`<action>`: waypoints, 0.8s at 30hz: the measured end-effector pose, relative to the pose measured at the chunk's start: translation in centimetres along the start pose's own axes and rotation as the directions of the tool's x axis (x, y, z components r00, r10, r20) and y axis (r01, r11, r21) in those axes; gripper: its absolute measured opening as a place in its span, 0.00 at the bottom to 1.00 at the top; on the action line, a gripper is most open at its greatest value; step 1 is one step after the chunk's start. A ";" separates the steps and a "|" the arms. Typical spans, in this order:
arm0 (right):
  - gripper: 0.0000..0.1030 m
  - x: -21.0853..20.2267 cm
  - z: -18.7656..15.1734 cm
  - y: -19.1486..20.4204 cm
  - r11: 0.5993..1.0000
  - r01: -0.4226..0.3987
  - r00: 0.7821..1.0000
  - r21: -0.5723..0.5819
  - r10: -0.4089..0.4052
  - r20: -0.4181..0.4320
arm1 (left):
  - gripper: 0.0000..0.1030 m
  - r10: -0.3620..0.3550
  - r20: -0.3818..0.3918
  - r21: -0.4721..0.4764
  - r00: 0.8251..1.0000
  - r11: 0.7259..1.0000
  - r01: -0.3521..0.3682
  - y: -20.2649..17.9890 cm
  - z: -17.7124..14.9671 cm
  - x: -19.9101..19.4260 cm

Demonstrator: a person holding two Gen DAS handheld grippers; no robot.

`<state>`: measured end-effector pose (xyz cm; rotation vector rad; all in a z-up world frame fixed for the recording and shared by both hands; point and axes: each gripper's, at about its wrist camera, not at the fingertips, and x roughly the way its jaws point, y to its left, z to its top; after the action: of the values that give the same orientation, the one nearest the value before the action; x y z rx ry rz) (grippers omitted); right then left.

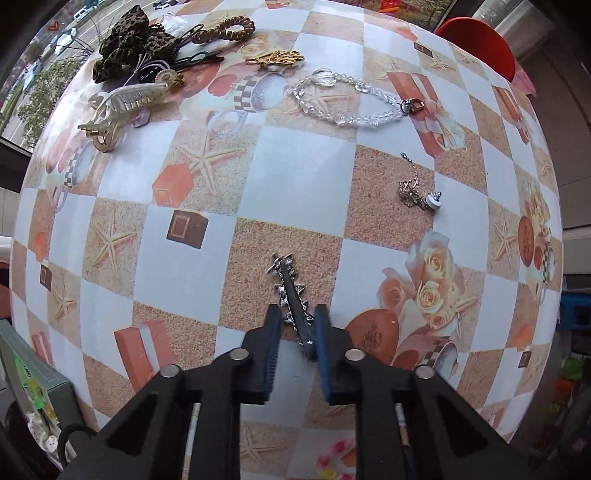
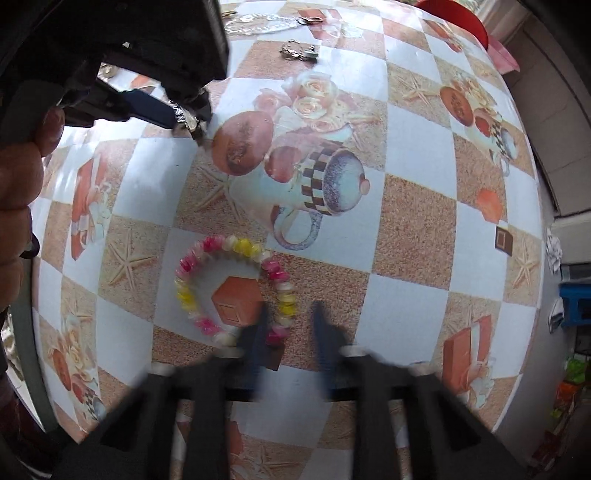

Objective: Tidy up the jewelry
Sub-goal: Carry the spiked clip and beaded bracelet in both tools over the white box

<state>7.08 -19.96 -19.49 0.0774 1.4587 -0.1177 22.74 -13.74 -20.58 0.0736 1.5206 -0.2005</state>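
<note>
A silver spiked hair clip (image 1: 286,280) lies on the patterned table (image 1: 295,158). Its near end sits between the blue pads of my left gripper (image 1: 295,314), which is shut on it. The right wrist view shows that same left gripper (image 2: 186,120) at the upper left, pinching the hair clip (image 2: 183,114) just above the cloth. A bracelet of pink, yellow and white beads (image 2: 221,243) lies in a ring on the table. My right gripper (image 2: 291,314) points down over the ring's near right side. Its fingers are blurred, and the beads there sit between them against the left finger.
At the far side lie a clear bead strand (image 1: 347,99), a gold brooch (image 1: 275,59), a pale claw clip (image 1: 118,107), a spiral hair tie (image 1: 225,29) and a dark scrunchie (image 1: 129,44). A small chain piece (image 1: 413,192) lies at the right. A red chair (image 1: 476,40) stands behind, and a green box (image 1: 33,376) sits at the left edge.
</note>
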 end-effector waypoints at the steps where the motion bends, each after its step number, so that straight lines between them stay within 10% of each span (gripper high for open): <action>1: 0.09 -0.1 0.0 0.3 1.000 -0.006 1.000 0.003 0.006 0.000 | 0.21 -0.002 0.005 0.004 1.000 1.000 0.002 0.2 -0.2 -0.1; 12: 0.09 -1.5 -0.3 -2.7 0.973 -0.202 0.979 0.108 0.201 0.023 | 0.21 -0.034 0.066 0.100 0.997 0.995 0.027 3.9 -5.3 -3.1; 24: 0.09 -2.8 -0.7 -1.5 0.970 -0.220 0.976 0.108 0.219 0.013 | 0.21 -0.025 0.083 0.145 0.996 0.989 0.013 7.4 -11.6 -6.7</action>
<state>5.91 -21.29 -16.79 0.3268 1.4328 -0.0160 12.33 -3.90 -15.11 0.1640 1.4210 -0.3254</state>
